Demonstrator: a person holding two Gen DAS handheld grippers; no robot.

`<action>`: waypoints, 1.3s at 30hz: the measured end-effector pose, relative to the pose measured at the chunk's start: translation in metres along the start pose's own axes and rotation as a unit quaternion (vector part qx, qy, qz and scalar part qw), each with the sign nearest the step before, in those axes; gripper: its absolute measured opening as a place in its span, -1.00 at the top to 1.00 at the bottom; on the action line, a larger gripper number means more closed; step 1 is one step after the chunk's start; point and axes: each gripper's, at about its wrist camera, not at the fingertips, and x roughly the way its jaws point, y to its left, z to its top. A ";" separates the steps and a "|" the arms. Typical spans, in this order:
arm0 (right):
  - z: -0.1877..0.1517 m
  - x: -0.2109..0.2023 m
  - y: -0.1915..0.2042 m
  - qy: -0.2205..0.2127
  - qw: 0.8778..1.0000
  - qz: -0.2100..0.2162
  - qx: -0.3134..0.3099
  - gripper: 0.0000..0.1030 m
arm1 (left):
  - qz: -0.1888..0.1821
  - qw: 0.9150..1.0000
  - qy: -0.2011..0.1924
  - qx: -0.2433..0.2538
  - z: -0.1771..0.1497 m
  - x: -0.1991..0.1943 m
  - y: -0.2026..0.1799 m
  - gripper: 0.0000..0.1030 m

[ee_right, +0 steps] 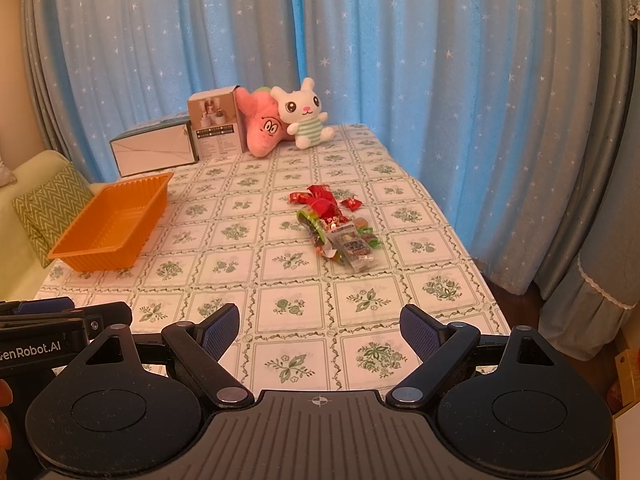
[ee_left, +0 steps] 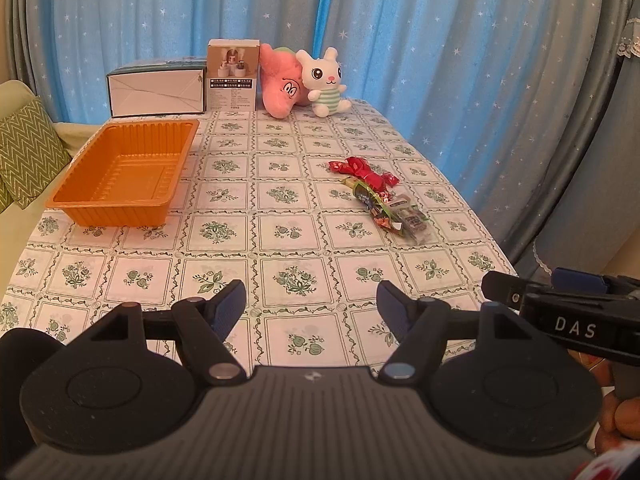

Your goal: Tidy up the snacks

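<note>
Both claws, left claw and right claw, hover wide apart and empty over the near edge of the bench. A pile of wrapped snacks lies well right of the empty orange tray, beyond the claws.

Blue star-printed fabric curtains are hanging across the whole back of the room, glowing with daylight behind them. Grey star-printed outer curtains are hanging at the right side. A table under a white tablecloth with green floral squares is filling the middle. A pale green sofa is sitting past the table's left edge, carrying a green zigzag-patterned cushion. Warm indoor light is tinting everything.
</note>
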 end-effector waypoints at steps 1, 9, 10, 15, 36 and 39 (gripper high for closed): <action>0.000 0.000 0.000 0.000 1.000 0.000 0.000 -0.70 | -0.001 1.000 0.000 0.000 0.000 0.000 0.000 -0.35; 0.000 0.000 0.000 0.000 1.000 0.000 0.000 -0.70 | -0.001 1.000 0.000 -0.001 0.000 0.000 0.000 -0.35; 0.000 0.000 0.000 0.000 1.000 0.000 0.000 -0.70 | -0.001 1.000 0.000 -0.001 0.000 0.000 0.000 -0.35; 0.000 0.000 0.000 0.000 1.000 0.000 0.000 -0.70 | -0.001 1.000 0.000 -0.001 0.000 0.000 0.001 -0.35; -0.004 0.005 -0.007 -0.003 1.000 -0.001 0.010 -0.70 | -0.013 1.000 0.007 -0.011 0.000 0.004 0.007 -0.35; -0.005 0.008 -0.014 -0.008 1.000 -0.003 0.019 -0.70 | -0.019 1.000 0.009 -0.013 0.004 0.008 0.008 -0.35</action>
